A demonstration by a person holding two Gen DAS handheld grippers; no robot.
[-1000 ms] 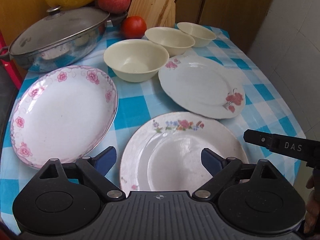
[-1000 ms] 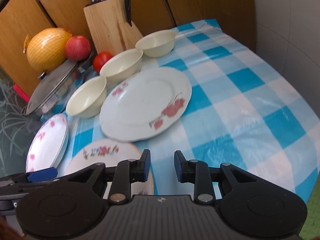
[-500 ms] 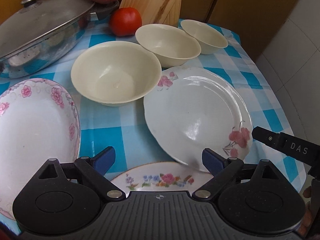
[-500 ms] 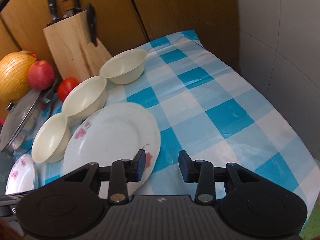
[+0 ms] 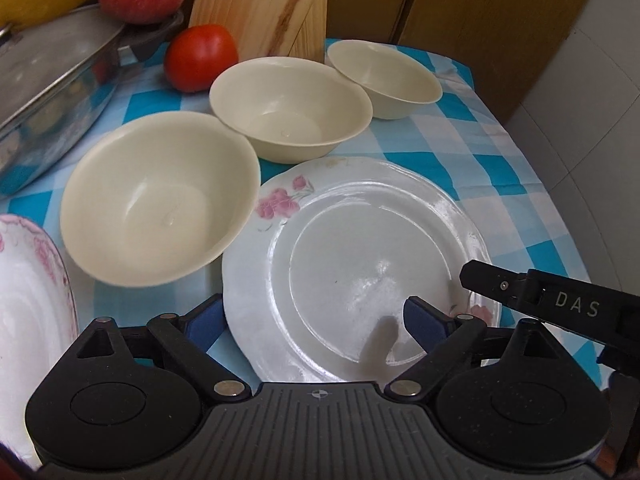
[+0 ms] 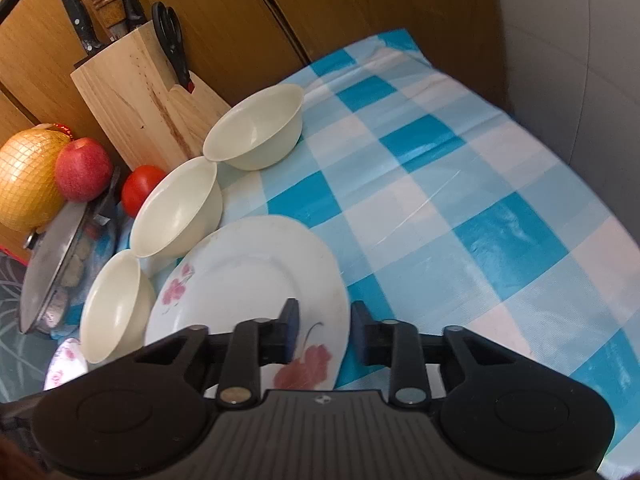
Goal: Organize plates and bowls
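A white plate with red flowers (image 5: 360, 248) (image 6: 248, 276) lies on the blue checked cloth. Three cream bowls stand behind it in a row: near (image 5: 160, 196) (image 6: 112, 308), middle (image 5: 288, 108) (image 6: 176, 208), far (image 5: 384, 76) (image 6: 256, 124). A pink-rimmed plate (image 5: 28, 304) (image 6: 64, 364) lies at the left. My left gripper (image 5: 312, 320) is open wide, low over the flowered plate's near side. My right gripper (image 6: 324, 330) is open, its jaws either side of that plate's right rim; one of its arms (image 5: 560, 304) shows in the left wrist view.
A wooden knife block (image 6: 140, 92) (image 5: 264, 4) stands at the back. A tomato (image 5: 200, 56) (image 6: 140, 188), an apple (image 6: 82, 168), a netted melon (image 6: 28, 176) and a lidded steel pan (image 5: 52, 76) (image 6: 56, 260) sit at the back left. A wall (image 6: 568, 60) is on the right.
Both grippers moved forward toward the flowered plate. The plate with small mixed flowers dropped out of the left wrist view. The right jaws opened wider and now straddle the plate's rim.
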